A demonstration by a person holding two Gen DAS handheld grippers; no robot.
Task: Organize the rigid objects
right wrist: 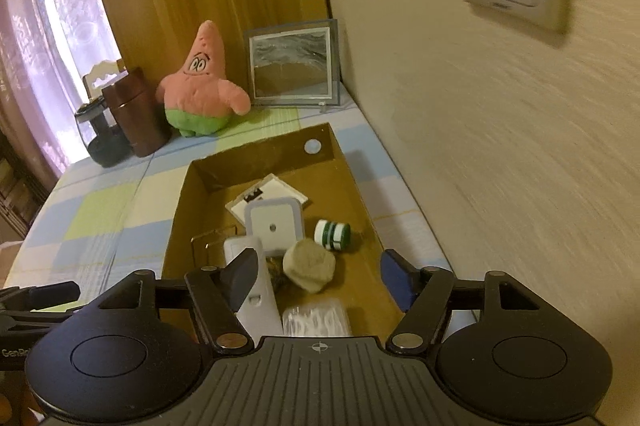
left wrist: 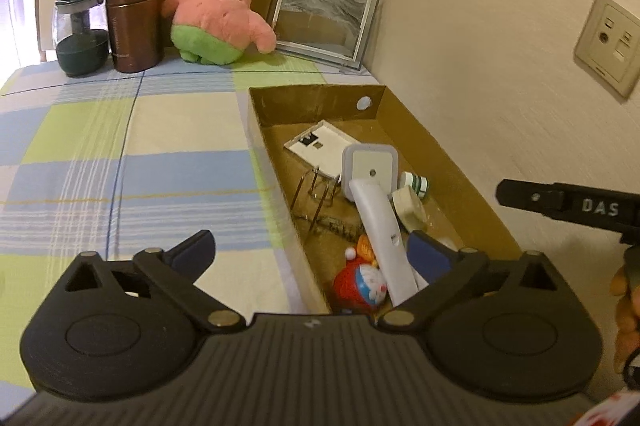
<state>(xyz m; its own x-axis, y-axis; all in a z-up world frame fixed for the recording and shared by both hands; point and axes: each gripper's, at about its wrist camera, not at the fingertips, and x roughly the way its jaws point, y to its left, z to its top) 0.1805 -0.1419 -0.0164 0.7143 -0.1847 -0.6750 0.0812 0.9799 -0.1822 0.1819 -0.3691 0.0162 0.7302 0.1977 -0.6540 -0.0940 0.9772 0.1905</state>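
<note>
A brown cardboard box (left wrist: 436, 150) lies on the checked cloth by the wall; it also shows in the right wrist view (right wrist: 176, 218). Inside lie a long white device (left wrist: 384, 234), a white square night light (left wrist: 370, 164), a flat white board (left wrist: 316, 146), a green-and-white jar (right wrist: 332, 234), a beige lid (right wrist: 309, 265), a wire stand (left wrist: 316, 192) and a red-and-blue figurine (left wrist: 360, 282). My left gripper (left wrist: 310, 254) is open and empty over the box's near left wall. My right gripper (right wrist: 320, 276) is open and empty above the box's near end.
At the back of the table stand a pink star plush (left wrist: 218, 14), a framed sand picture (left wrist: 322, 20), a brown canister (left wrist: 134, 20) and a dark glass jar (left wrist: 82, 34). The wall with sockets (left wrist: 606, 44) runs close along the box's right side.
</note>
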